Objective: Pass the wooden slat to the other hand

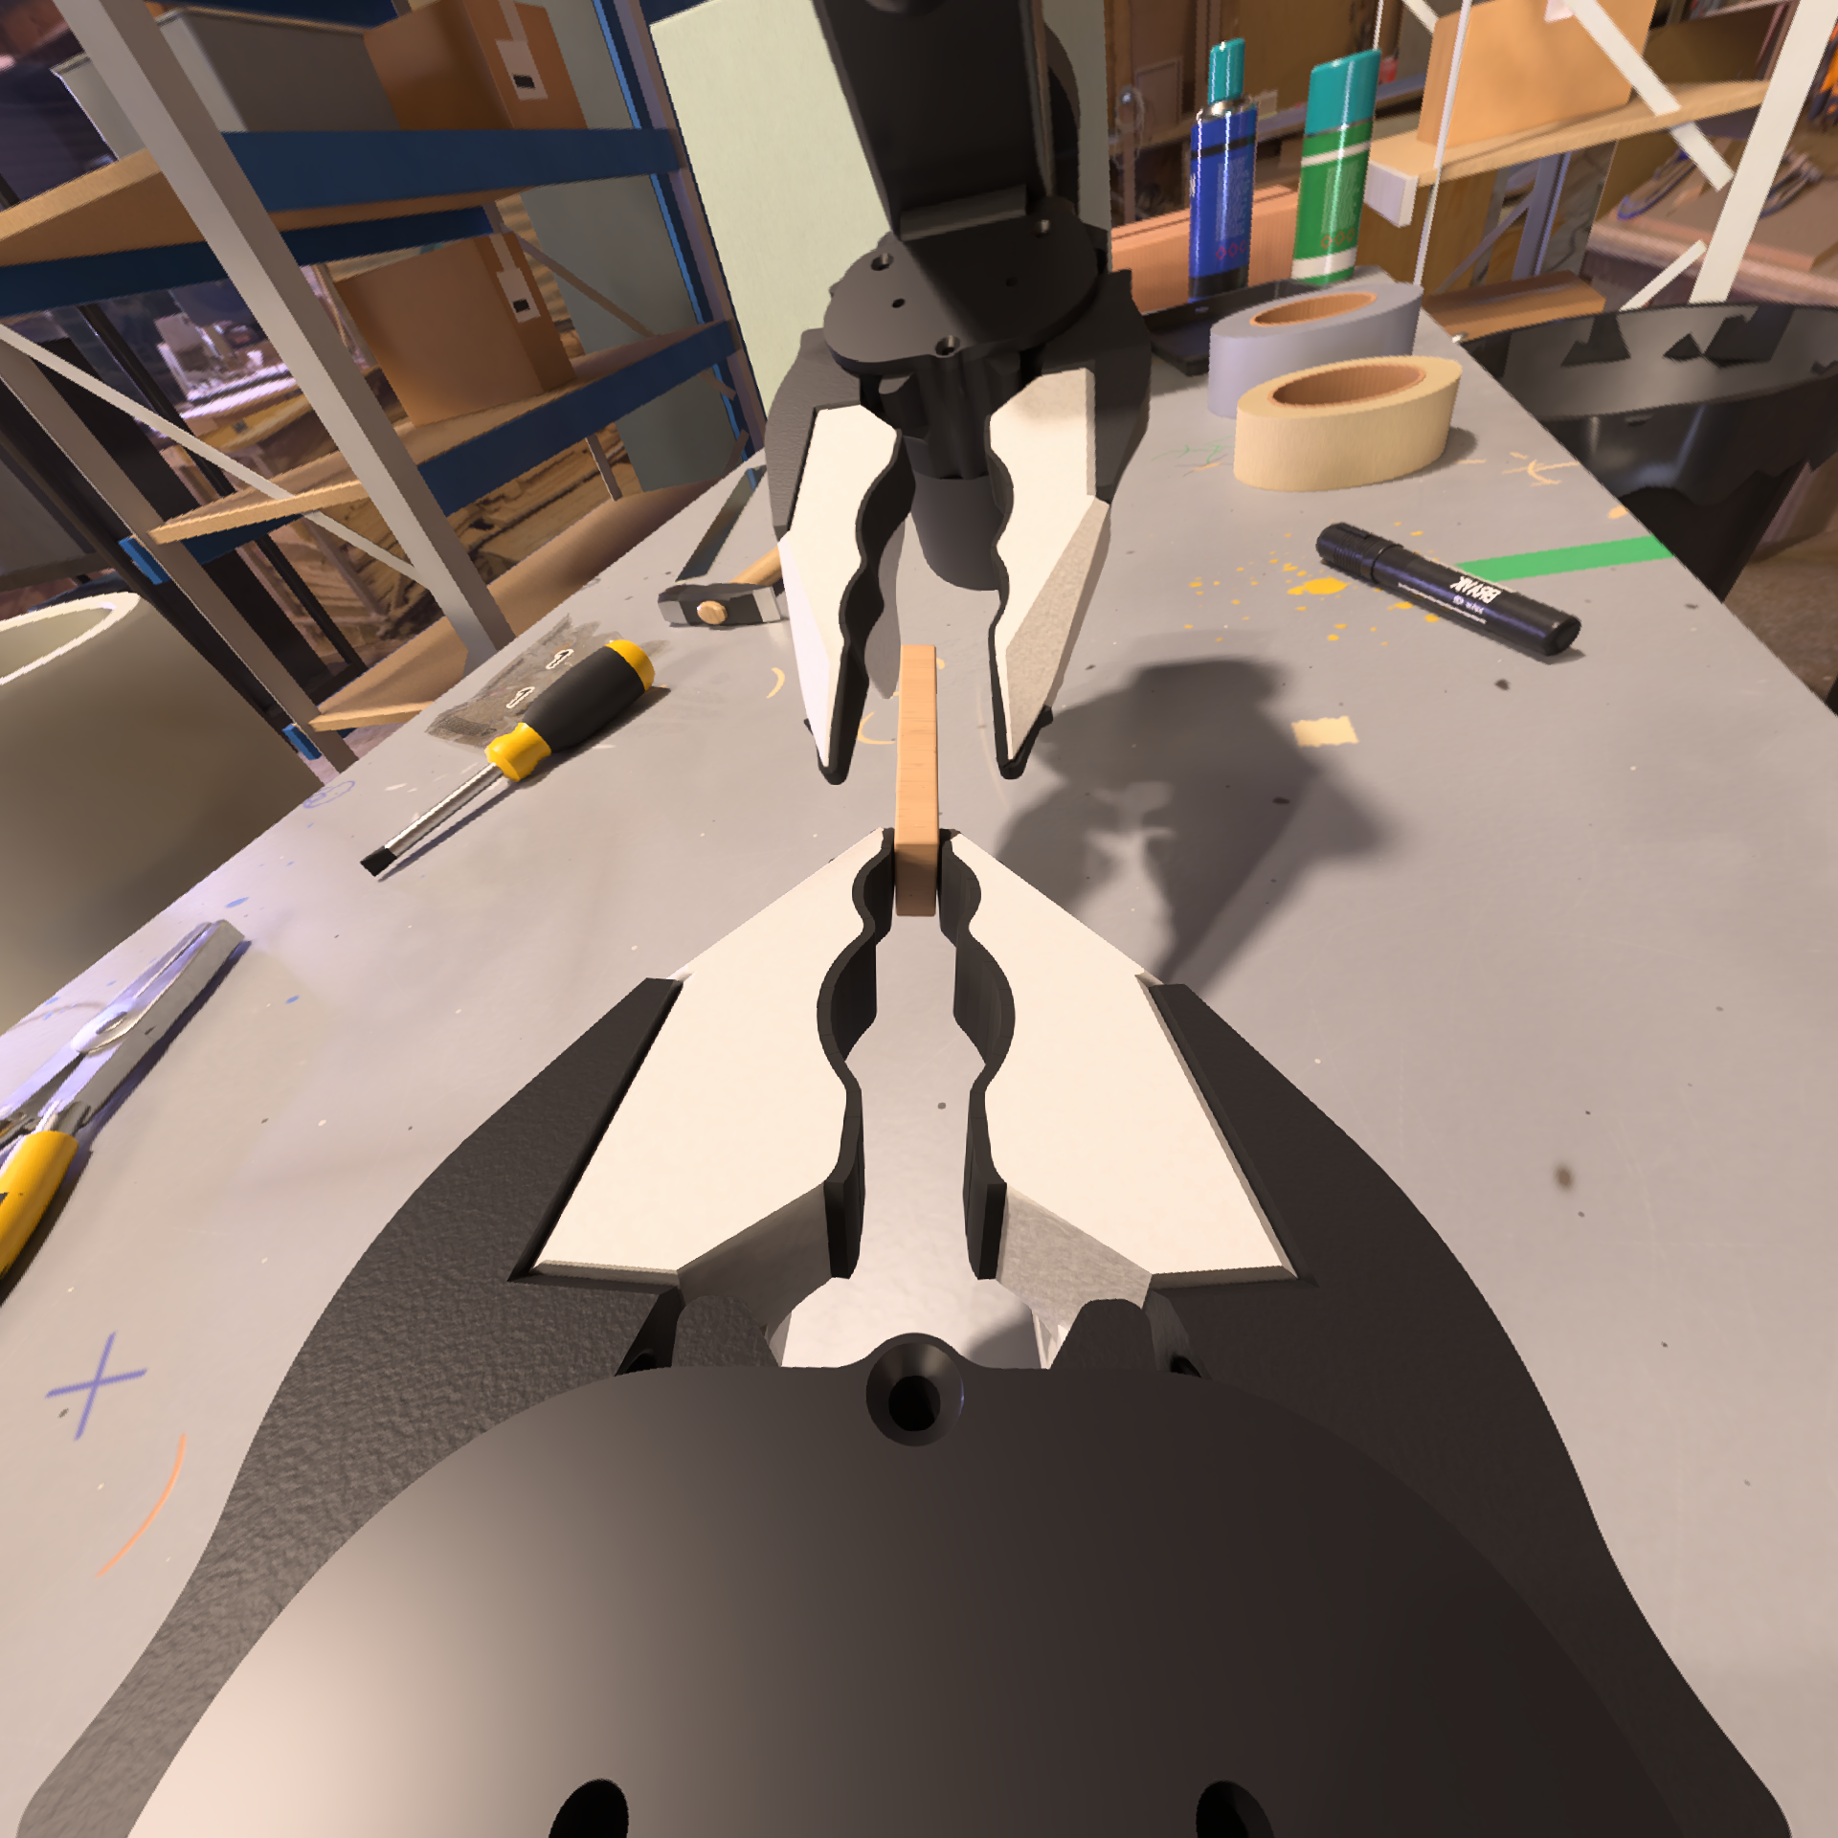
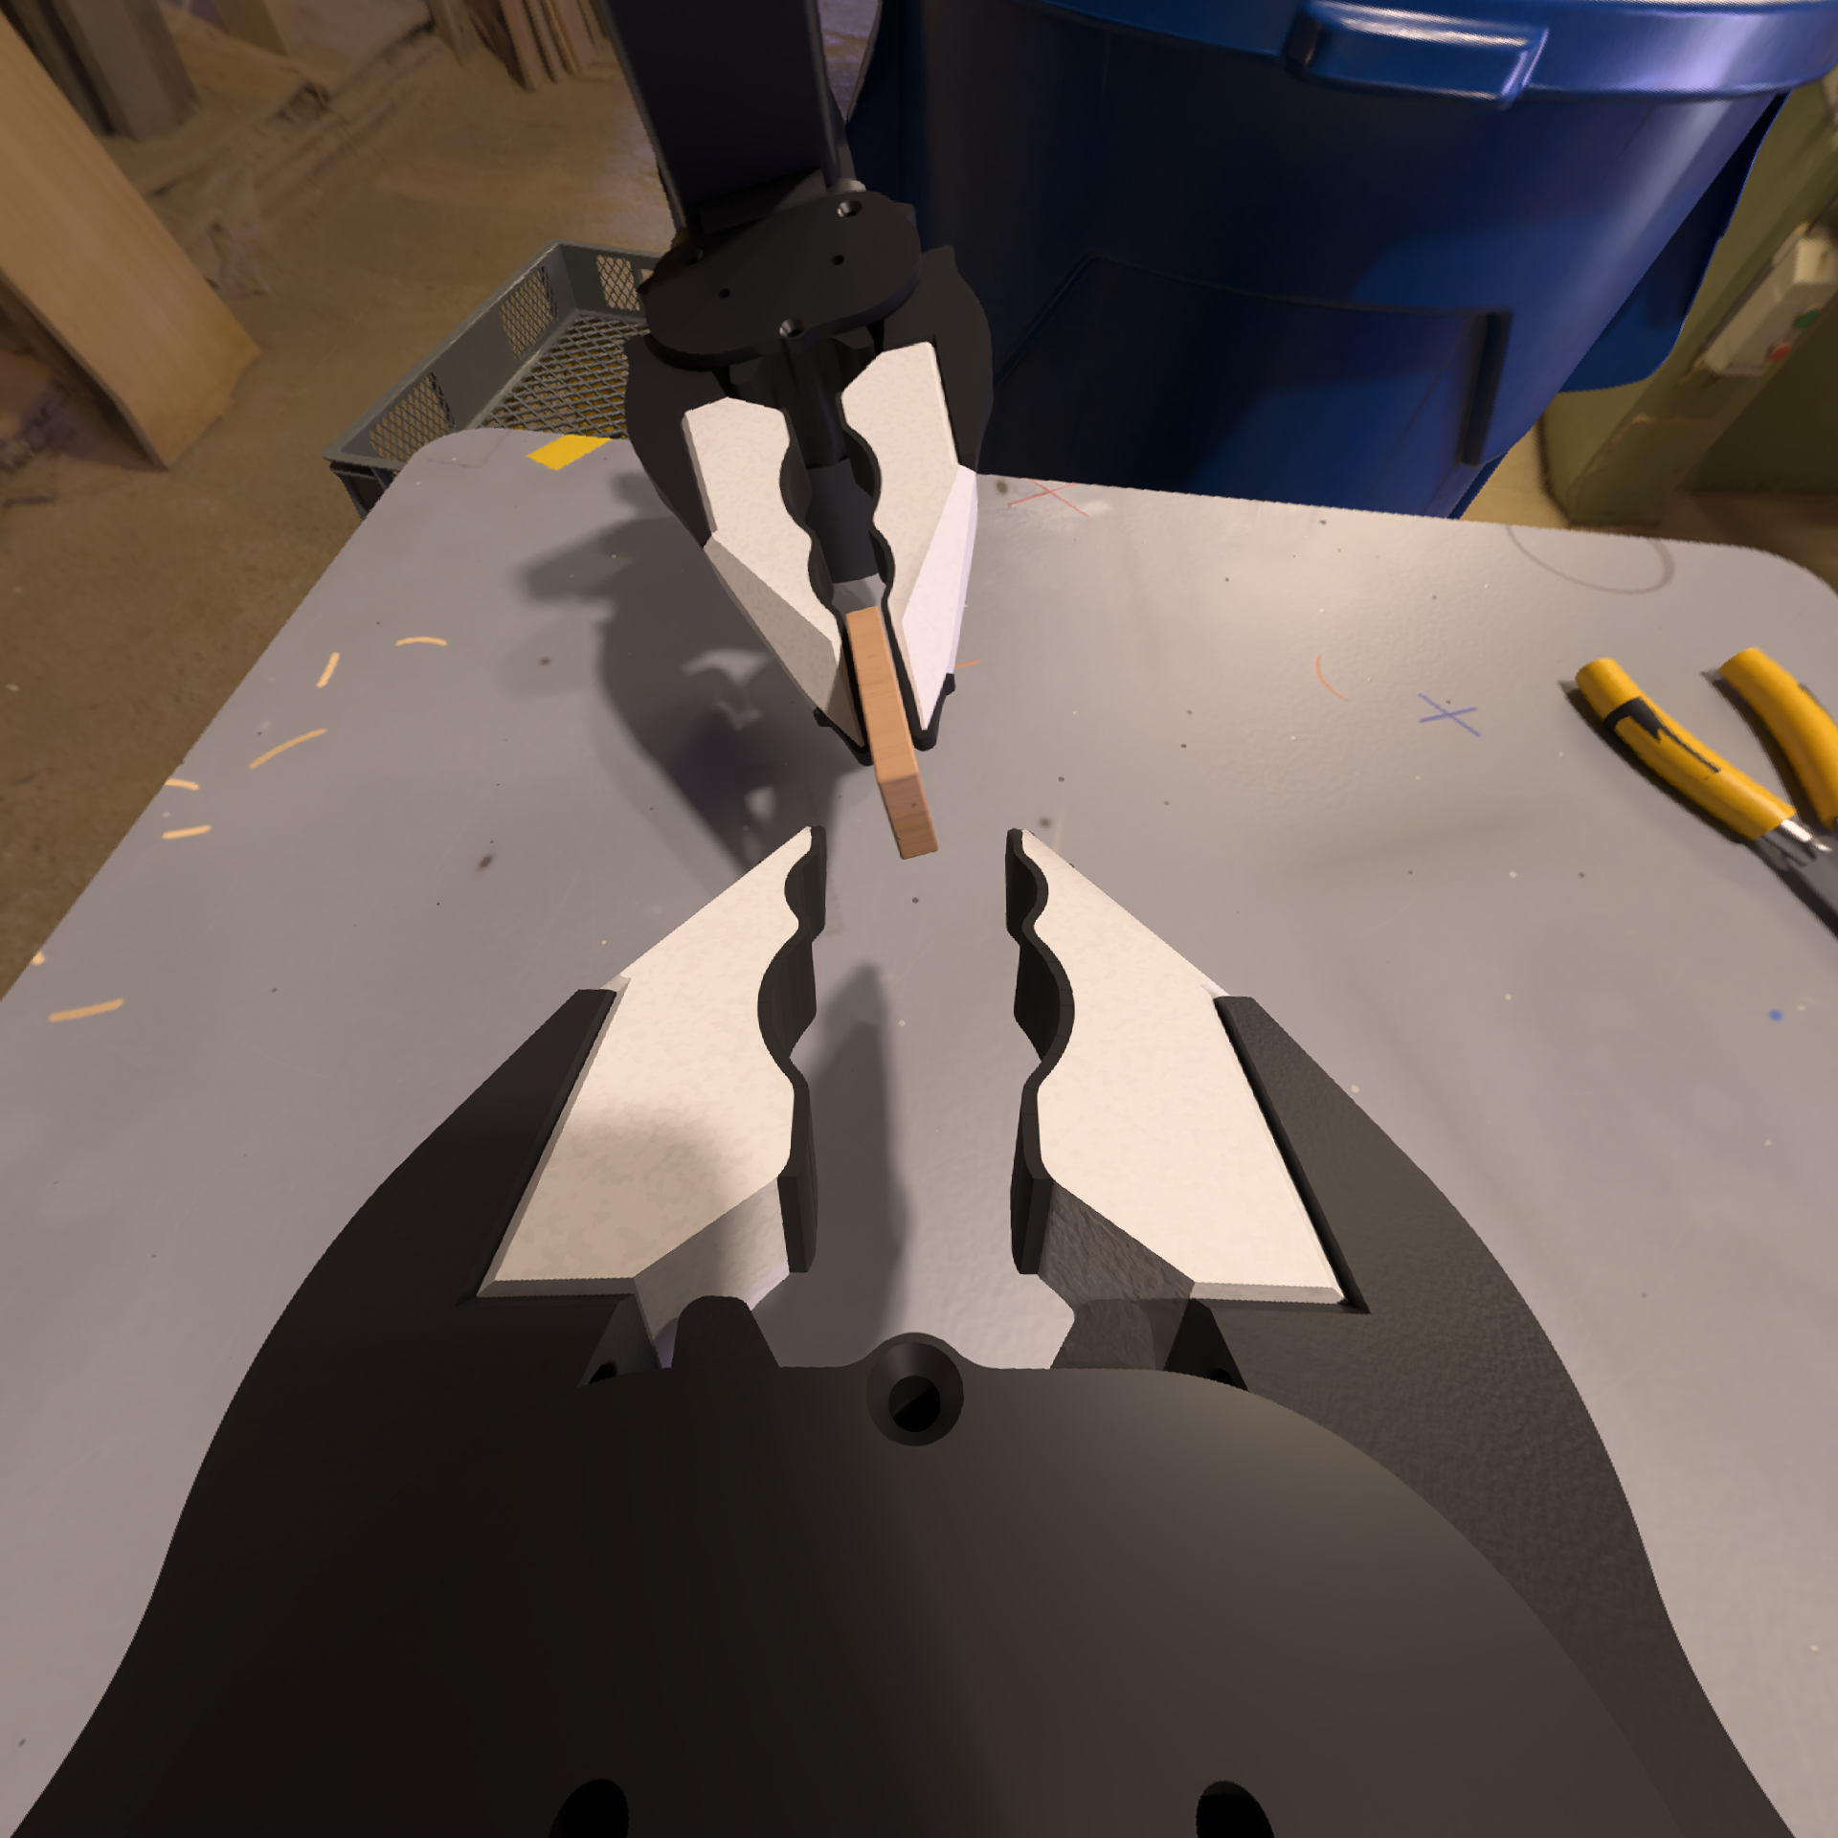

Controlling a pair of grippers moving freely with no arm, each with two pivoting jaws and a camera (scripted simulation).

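Observation:
The wooden slat (image 1: 916, 776) is a short light-brown strip held above the grey table (image 1: 1293, 995). My left gripper (image 1: 916, 845) is shut on its near end. The slat's far end reaches between the fingers of my right gripper (image 1: 925, 771), which faces me, open. In the right wrist view the slat (image 2: 895, 736) sticks out of the left gripper (image 2: 888, 731) toward me. Its free end hangs just ahead of my right gripper (image 2: 915, 840), whose jaws stand wide apart, not touching it.
A yellow-handled screwdriver (image 1: 537, 731), a hammer (image 1: 721, 597), a black marker (image 1: 1447, 589), two tape rolls (image 1: 1343, 418) and spray cans (image 1: 1273, 169) lie on the table. Yellow pliers (image 2: 1711, 756) lie at the right. A blue bin (image 2: 1343, 249) and a grey crate (image 2: 497, 368) stand beyond the edge.

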